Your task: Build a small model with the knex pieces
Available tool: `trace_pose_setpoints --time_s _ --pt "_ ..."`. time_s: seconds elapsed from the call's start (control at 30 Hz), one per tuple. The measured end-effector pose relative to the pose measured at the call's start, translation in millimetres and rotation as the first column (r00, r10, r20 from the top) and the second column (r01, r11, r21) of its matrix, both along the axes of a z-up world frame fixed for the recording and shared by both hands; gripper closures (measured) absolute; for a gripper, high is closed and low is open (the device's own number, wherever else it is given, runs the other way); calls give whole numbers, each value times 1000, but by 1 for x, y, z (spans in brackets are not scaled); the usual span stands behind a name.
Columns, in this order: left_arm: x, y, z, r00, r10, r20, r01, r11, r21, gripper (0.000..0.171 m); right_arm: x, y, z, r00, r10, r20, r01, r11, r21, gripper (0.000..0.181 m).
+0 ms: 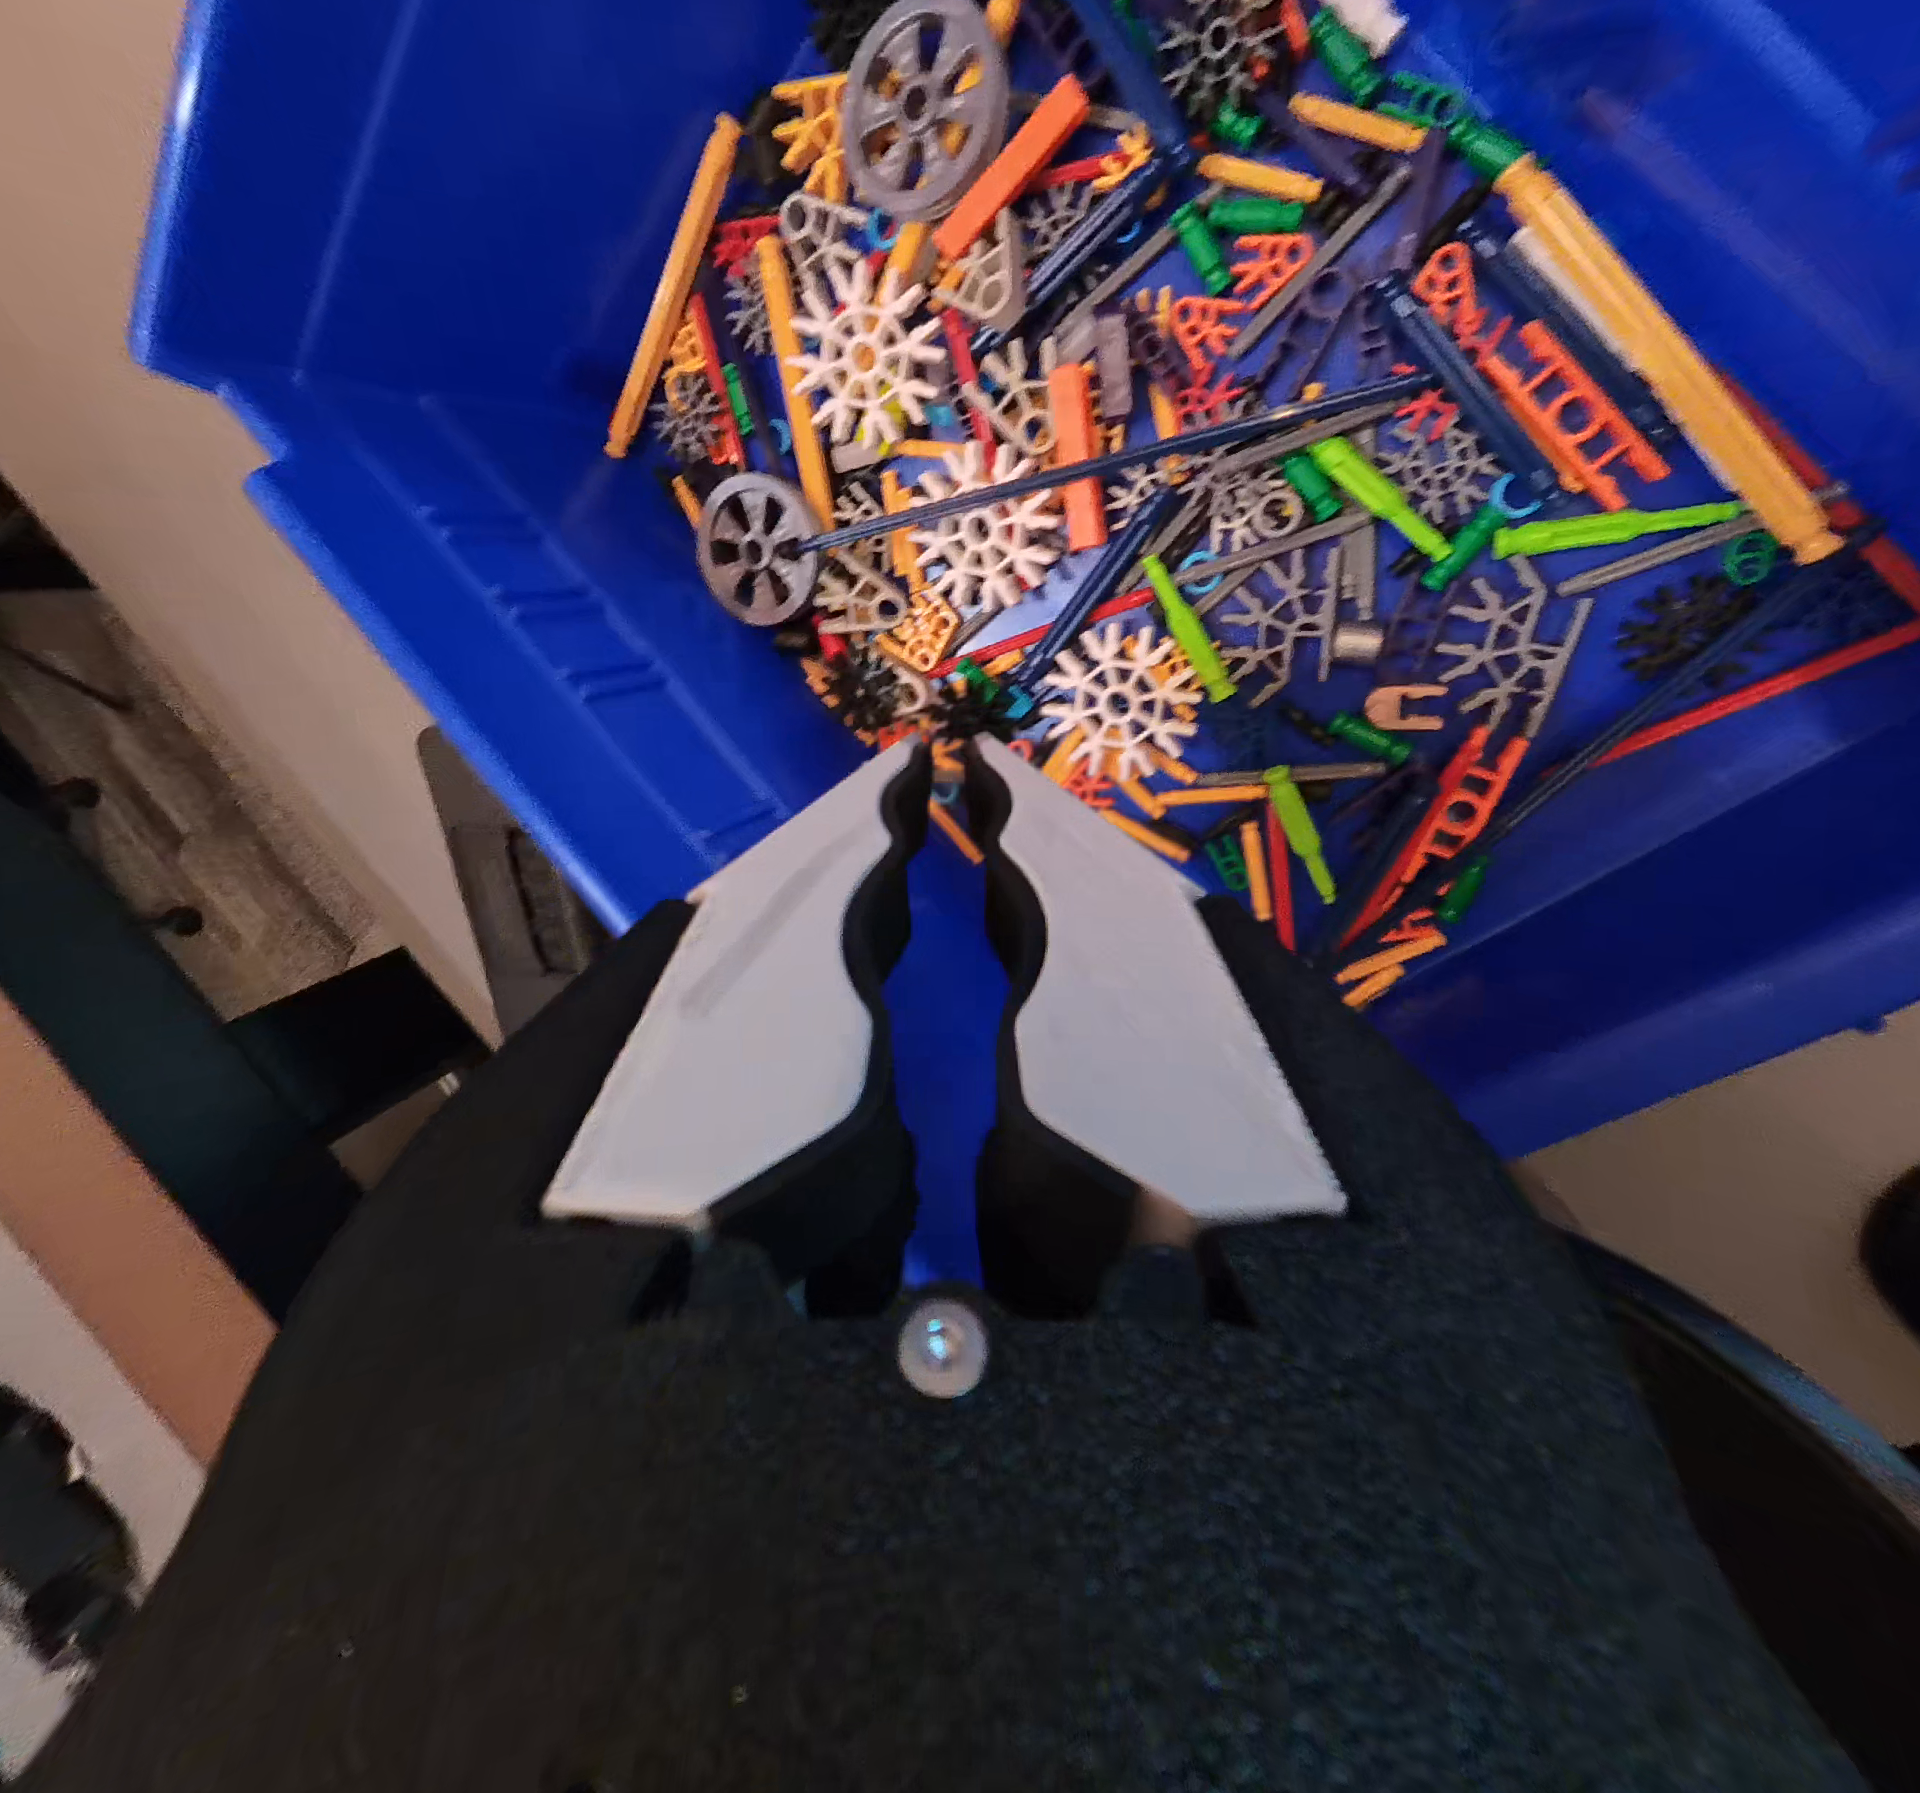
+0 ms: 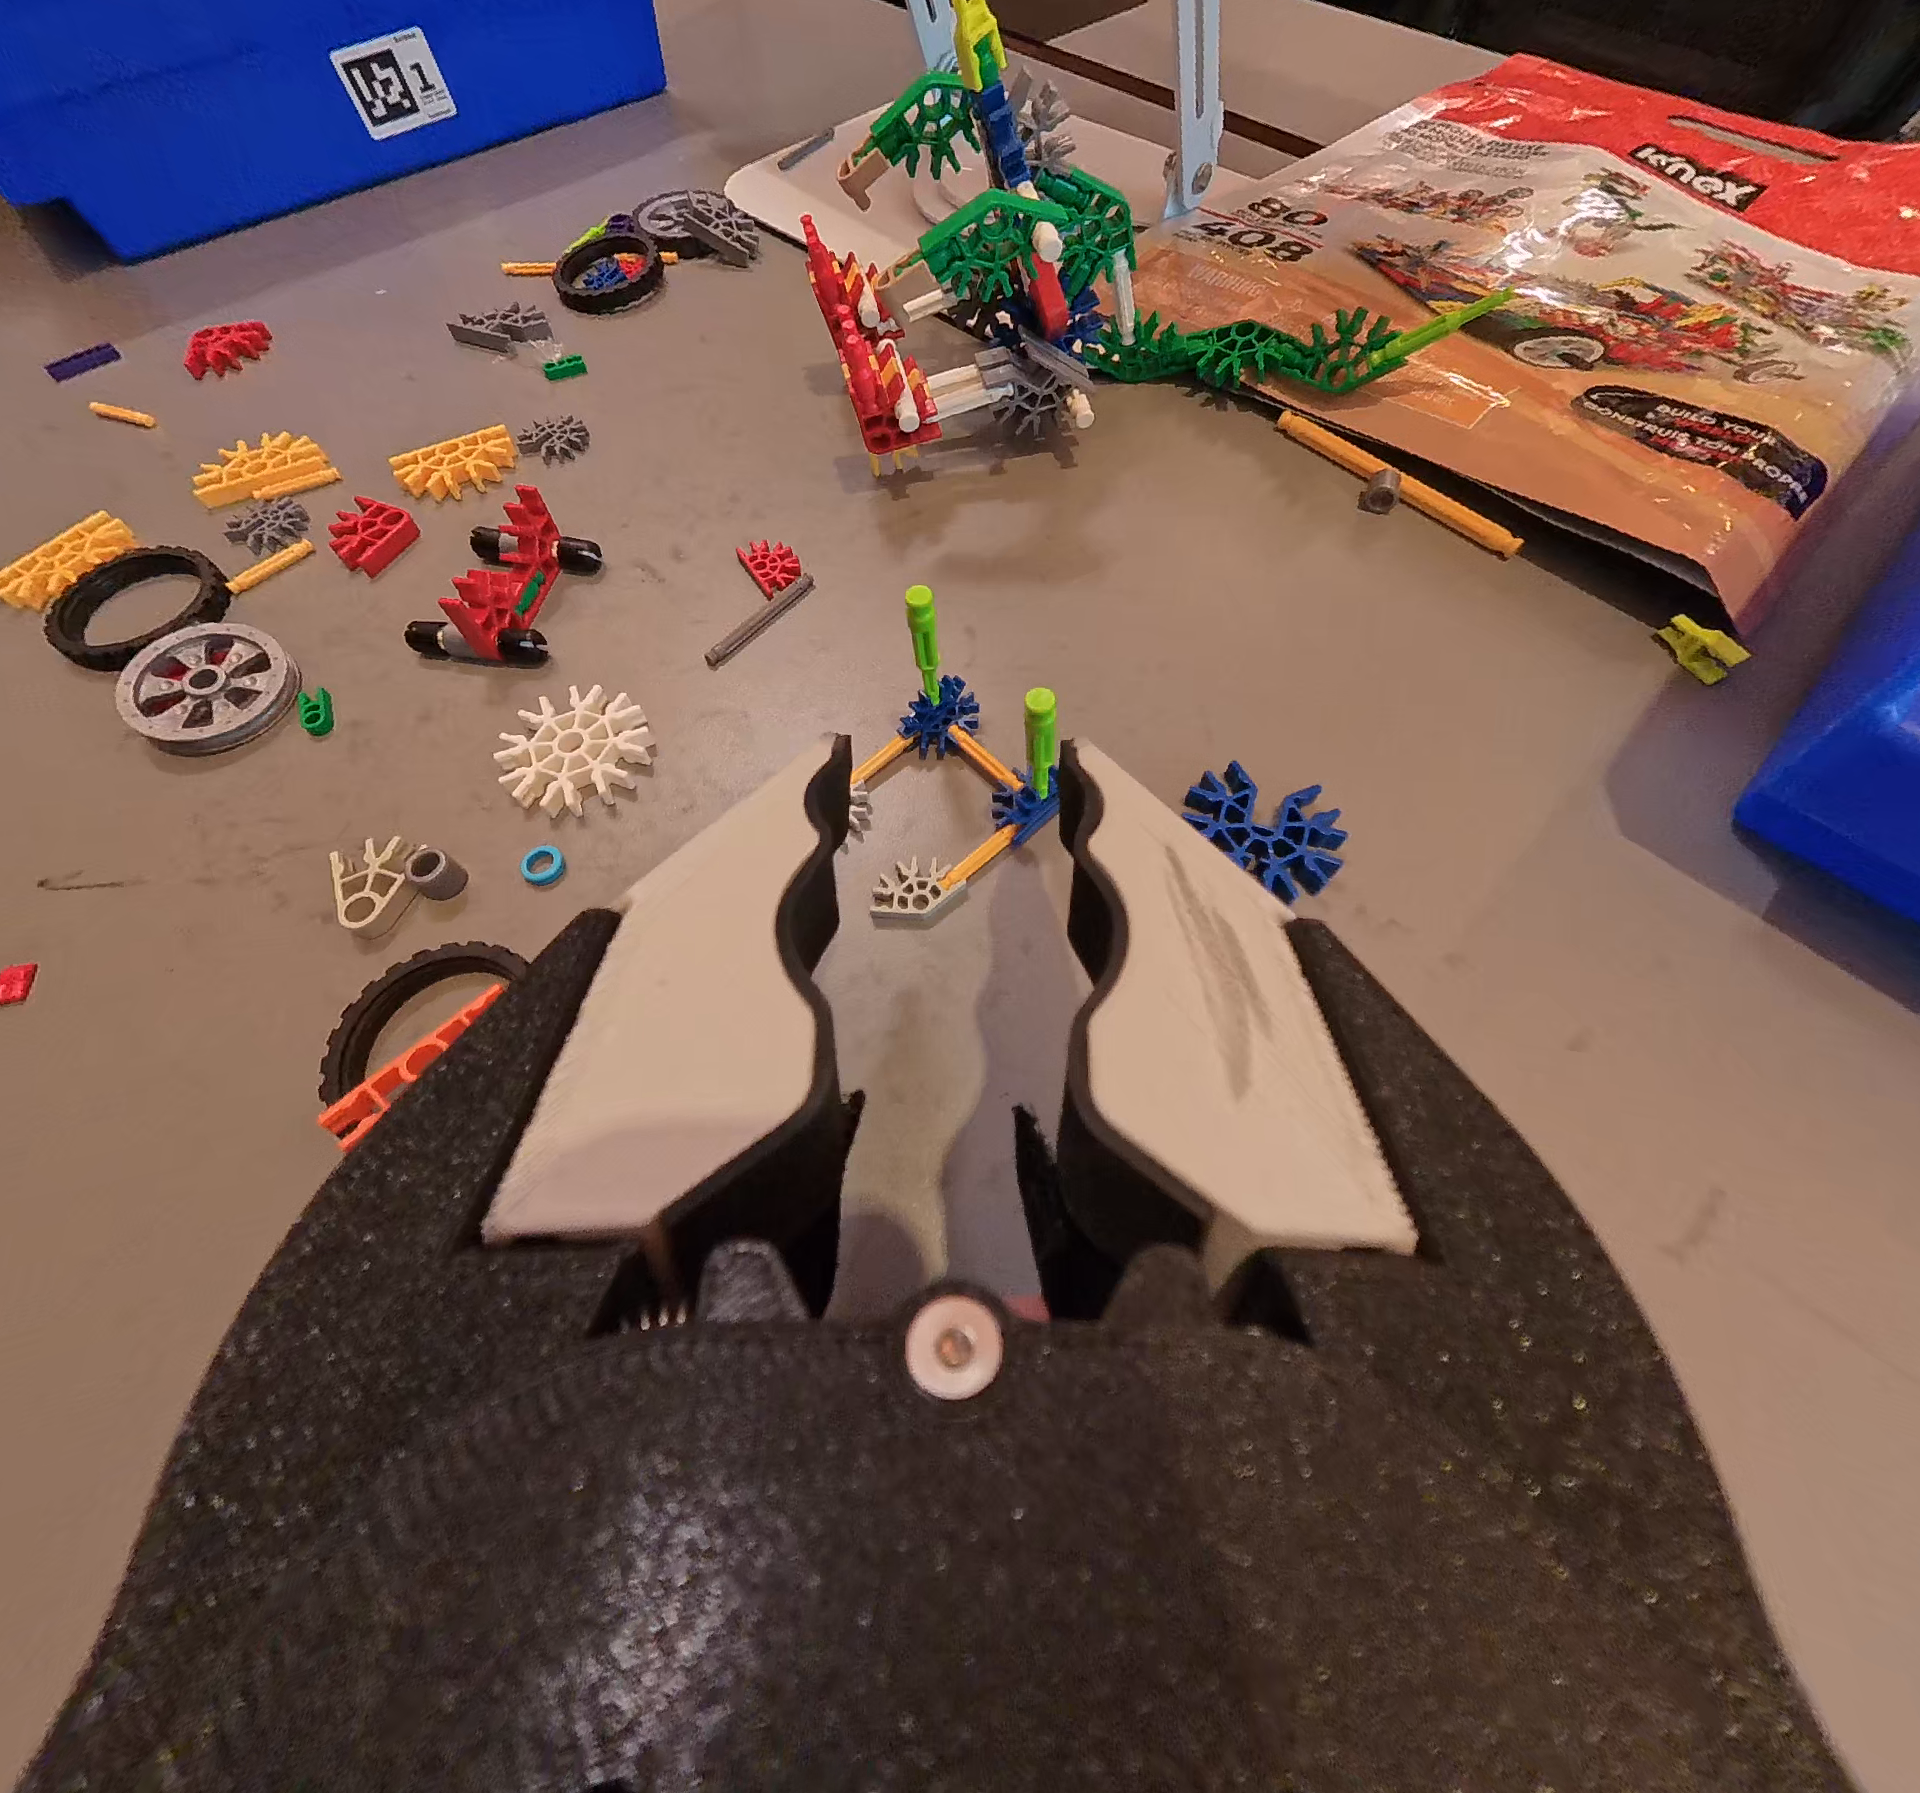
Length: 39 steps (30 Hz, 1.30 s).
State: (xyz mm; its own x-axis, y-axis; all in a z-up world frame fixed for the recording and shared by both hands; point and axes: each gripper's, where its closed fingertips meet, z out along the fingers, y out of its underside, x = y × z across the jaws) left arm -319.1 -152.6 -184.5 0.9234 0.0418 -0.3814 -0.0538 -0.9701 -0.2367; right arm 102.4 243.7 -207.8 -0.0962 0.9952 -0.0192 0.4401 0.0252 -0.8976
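My left gripper hangs over a blue bin full of mixed plastic rods, connectors and wheels. Its jaws are nearly together and pinch a small black snowflake connector at the tips, near the bin's near corner. My right gripper is open low over the grey table. Between its fingers stands a small frame of blue connectors, yellow rods and grey connectors, with two lime-green rods upright. The right finger is against the frame's right blue connector.
A loose blue connector pair lies right of the gripper and a white snowflake connector lies left. A green-and-red built model, a printed bag, scattered parts, tyres and a grey wheel sit around. Blue bins stand at both sides. Tip to tip, the grippers are about 60 cm apart.
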Motion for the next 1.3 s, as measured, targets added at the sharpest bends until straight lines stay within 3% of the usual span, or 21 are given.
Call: trace_pose_setpoints --time_s 0.43,0.8,1.0,1.13,1.3 --pt "-20 -4 -18 996 -84 -26 78 982 -170 149 0 2 2 1000 -3 -11 2 1000 -23 142" --pt "-22 -6 -47 985 -126 118 163 904 -394 115 0 0 2 1000 1 -9 -1 1000 -13 142" --pt "-23 -5 -59 981 -90 172 162 870 -466 124 1 0 1 1000 3 -6 -3 1000 -7 142" --pt "-31 0 -56 986 -88 144 146 869 -472 147 1 -1 1 1000 4 -7 -4 1000 -6 142" --pt "1 10 -56 949 -139 282 247 886 -393 152 1 -1 1 1000 5 -5 -5 1000 -6 142"
